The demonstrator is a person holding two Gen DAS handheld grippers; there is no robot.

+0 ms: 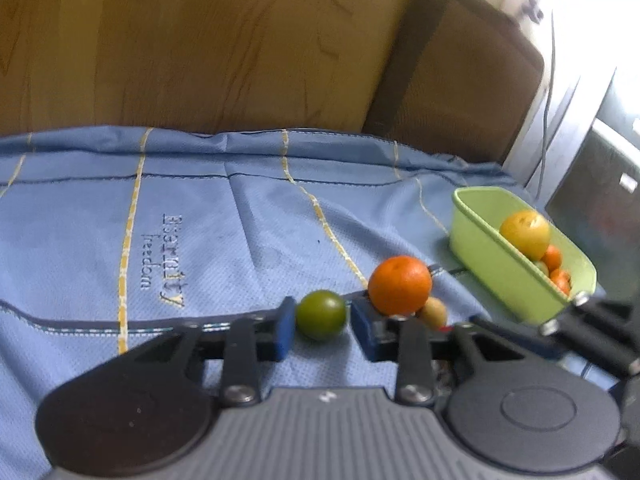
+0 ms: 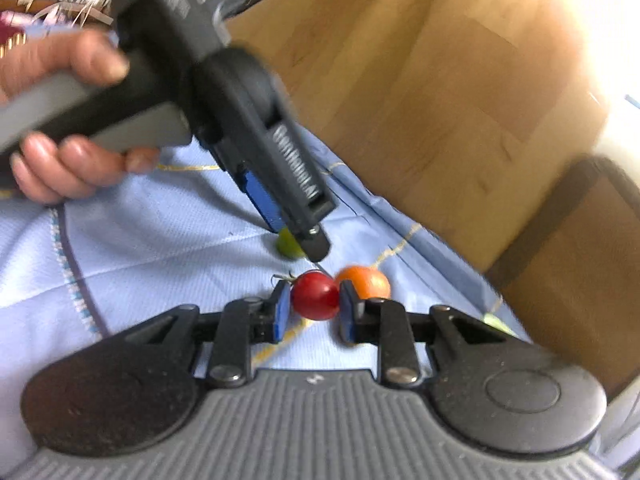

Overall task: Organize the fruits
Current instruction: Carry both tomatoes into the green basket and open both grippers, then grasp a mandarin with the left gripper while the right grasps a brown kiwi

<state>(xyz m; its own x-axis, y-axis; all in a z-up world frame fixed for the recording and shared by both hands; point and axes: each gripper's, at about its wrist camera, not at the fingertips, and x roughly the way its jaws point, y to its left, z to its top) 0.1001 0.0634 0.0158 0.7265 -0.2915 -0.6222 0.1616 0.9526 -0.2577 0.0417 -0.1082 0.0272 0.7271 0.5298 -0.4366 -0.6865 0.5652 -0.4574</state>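
A blue cloth (image 1: 200,216) with yellow stripes is spread over the tabletop, and a wooden panel (image 1: 200,40) is seen behind it; a brown cushion (image 1: 452,76) stands at the back right.

In the left wrist view, the left gripper (image 1: 322,318) is closed on a small green fruit (image 1: 322,314), which rests low on the cloth; both blue pads are pressed against its sides, probably so that it can be lifted. Just to the right of it, an orange fruit (image 1: 400,285) lies on the cloth, with a small yellowish fruit (image 1: 434,312) touching it from behind. Further right, a light green tray (image 1: 496,264) is placed near the cloth's edge, and several fruits are already collected in it, among them a yellow-orange fruit (image 1: 525,232). This tray is judged to be the place for sorting.

In the right wrist view, a hand (image 2: 68,168) is seen holding the left gripper's handle. The right gripper (image 2: 316,306) is clamped on a red tomato (image 2: 315,295), apparently for the same purpose, with the orange fruit just beside its right pad.
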